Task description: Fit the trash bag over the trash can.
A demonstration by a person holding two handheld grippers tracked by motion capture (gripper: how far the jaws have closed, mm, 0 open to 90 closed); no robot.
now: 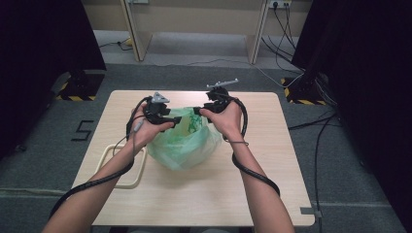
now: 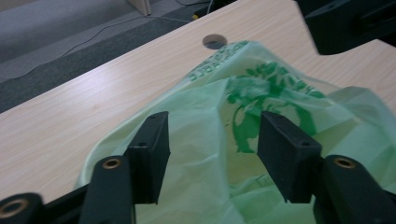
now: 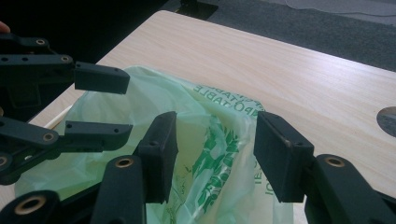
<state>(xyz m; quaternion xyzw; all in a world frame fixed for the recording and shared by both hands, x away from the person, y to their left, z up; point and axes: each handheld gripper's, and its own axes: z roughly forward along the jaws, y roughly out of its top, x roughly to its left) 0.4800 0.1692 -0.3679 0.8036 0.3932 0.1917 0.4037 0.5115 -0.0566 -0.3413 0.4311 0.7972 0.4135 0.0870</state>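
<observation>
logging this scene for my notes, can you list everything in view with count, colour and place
plastic bag: one, pale green with darker green print, middle of the table, top between both tools
tray: one, cream, on the table left of the bag, partly under the left forearm
table: one, light wood, centre of the room
cable hole: one, round, in the tabletop beyond the bag
floor cables: several, dark, on the grey floor at the back right
left tool: one, black, jaws apart astride bag film
right tool: one, black, jaws apart astride the bag's printed edge
forearms: two, bare, entering from below
</observation>
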